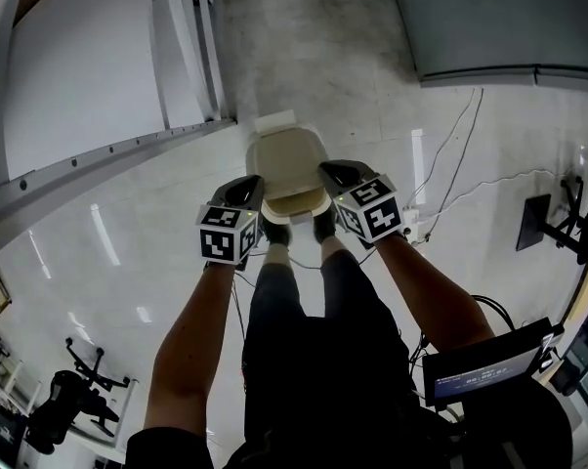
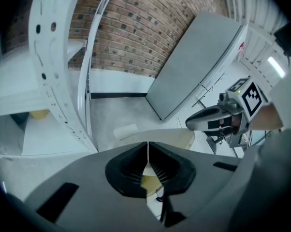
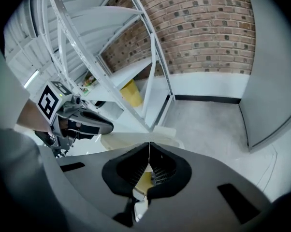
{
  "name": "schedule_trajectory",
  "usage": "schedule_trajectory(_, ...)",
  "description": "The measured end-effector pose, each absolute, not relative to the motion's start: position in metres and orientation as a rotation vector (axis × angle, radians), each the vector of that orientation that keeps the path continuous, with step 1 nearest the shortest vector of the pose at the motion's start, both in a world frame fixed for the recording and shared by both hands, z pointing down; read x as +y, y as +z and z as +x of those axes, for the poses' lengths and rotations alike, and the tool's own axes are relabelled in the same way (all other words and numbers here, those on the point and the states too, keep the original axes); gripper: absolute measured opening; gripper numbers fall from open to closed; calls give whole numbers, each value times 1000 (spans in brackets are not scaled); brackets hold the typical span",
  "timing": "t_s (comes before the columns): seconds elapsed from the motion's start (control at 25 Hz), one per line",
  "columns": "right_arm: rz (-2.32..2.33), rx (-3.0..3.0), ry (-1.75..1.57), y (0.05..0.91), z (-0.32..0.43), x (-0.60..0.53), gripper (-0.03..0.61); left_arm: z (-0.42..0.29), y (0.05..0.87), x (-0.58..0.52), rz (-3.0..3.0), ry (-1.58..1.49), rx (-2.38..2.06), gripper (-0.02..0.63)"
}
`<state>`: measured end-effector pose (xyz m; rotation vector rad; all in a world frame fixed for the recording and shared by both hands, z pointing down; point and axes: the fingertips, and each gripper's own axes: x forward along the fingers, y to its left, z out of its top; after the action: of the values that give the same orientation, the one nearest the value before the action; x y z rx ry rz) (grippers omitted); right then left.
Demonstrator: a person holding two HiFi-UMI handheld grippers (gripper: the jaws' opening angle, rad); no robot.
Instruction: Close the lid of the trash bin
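Lid: the beige lid point(image 1: 285, 159) appears to lie flat over the trash bin point(image 1: 294, 204), and both gripper views show it as a level beige surface just beyond the jaws.
Seating: from this steep angle I cannot tell whether the front edge is pressed fully home.
Bin's place: on the pale floor point(image 1: 353, 66), just ahead of the person's shoes point(image 1: 274, 233) and close to the foot of a white rack frame point(image 1: 108, 154).
Tab: a small pale piece point(image 1: 274, 120) lies at the bin's far side; it may be part of the hinge.
Left hand-held gripper point(image 1: 244, 188): clenched, its jaws meeting in a thin line with nothing between them, at the bin's left front corner above the lid.
Right hand-held gripper point(image 1: 336, 173): also clenched and empty, at the right front corner.
Contact: neither tip can be confirmed as touching the lid.
Progress: judged nearly or wholly done, since the lid is down and not standing open.
Left to do: at most a firm press on the front edge, then lifting both tools away.
Surroundings: a grey panel point(image 1: 499, 18) leans beyond, a brick wall point(image 2: 136, 28) stands behind, and cables point(image 1: 450, 164) trail to the right.
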<state>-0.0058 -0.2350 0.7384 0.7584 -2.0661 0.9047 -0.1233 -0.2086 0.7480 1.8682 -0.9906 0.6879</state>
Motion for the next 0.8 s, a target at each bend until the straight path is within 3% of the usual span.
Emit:
schedule_trajectory(0.4,635,-1903,1005,833,19,-132,8,-91,841,-120,1810,850,-871,0)
schedule_trajectory(0.8,589,-1855,1004,915,24,-111,8,-84,914,-106,1774,890,-843,0)
